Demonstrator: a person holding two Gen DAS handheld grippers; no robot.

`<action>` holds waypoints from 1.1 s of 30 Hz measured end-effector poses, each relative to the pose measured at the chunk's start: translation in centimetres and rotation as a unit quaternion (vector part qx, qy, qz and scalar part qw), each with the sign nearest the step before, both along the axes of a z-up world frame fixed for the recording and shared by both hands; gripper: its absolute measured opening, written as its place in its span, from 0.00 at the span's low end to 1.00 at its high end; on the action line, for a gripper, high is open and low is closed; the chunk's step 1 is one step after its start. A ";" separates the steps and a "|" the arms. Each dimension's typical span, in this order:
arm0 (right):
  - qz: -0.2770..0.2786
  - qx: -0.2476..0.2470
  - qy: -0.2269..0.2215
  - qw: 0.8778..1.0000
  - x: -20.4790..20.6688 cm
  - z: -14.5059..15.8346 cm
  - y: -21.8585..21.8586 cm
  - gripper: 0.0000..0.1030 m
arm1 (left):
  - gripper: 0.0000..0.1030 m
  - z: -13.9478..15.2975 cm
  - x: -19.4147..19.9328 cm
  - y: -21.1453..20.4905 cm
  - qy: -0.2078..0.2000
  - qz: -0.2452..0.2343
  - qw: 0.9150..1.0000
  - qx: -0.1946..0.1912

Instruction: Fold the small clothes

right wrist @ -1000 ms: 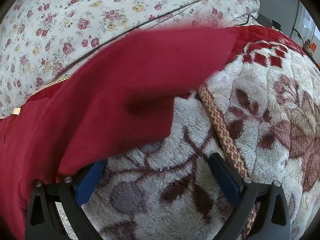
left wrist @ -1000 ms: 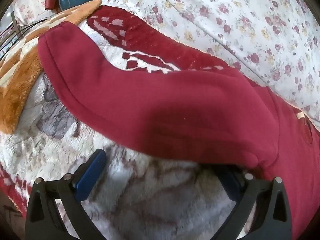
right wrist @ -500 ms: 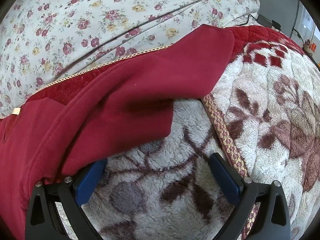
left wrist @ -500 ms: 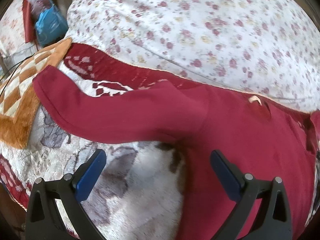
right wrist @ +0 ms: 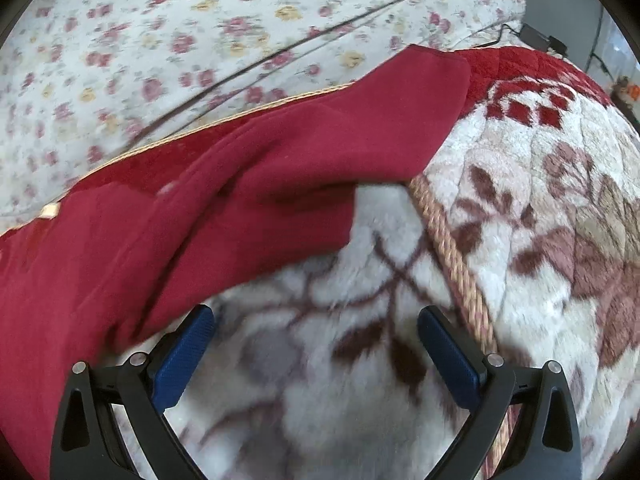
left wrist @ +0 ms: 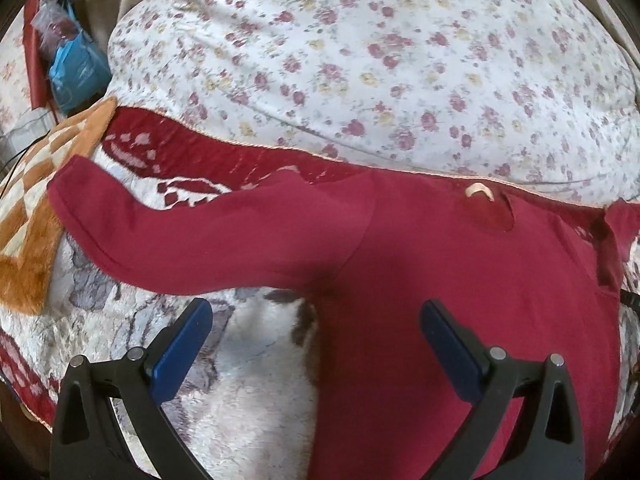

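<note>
Flat on a fleecy patterned blanket [left wrist: 248, 400], dark red sweatshirt [left wrist: 460, 280], sleeves spread, flowered duvet [left wrist: 380, 60] behind, left gripper [left wrist: 316, 344] and right gripper [right wrist: 316, 344] both wide apart, holding nothing.

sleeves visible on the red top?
2. Left sleeve lies spread toward the orange blanket; right sleeve lies toward the floral quilt. None seems hidden.

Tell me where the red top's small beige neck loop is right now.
Left wrist view, upper right: the small beige neck loop sits at the red top's collar, just below the floral quilt.
</note>
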State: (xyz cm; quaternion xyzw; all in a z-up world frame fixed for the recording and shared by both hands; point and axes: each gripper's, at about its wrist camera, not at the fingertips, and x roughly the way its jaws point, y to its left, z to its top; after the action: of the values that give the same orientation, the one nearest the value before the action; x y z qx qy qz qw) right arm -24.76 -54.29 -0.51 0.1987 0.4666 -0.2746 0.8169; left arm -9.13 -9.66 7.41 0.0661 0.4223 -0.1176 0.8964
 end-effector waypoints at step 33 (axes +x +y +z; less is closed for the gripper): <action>0.136 0.001 -0.061 0.989 6.6 9.5 25.3 1.00 | 1.00 1.8 -2.3 -0.1 -0.030 -0.040 0.999 -0.021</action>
State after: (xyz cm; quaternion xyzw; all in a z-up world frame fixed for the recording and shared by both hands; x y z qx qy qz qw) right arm -18.14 -29.00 8.94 0.1507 0.4390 -0.1479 0.8733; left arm -11.43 -9.77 9.21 0.0673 0.3896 -0.1600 0.9045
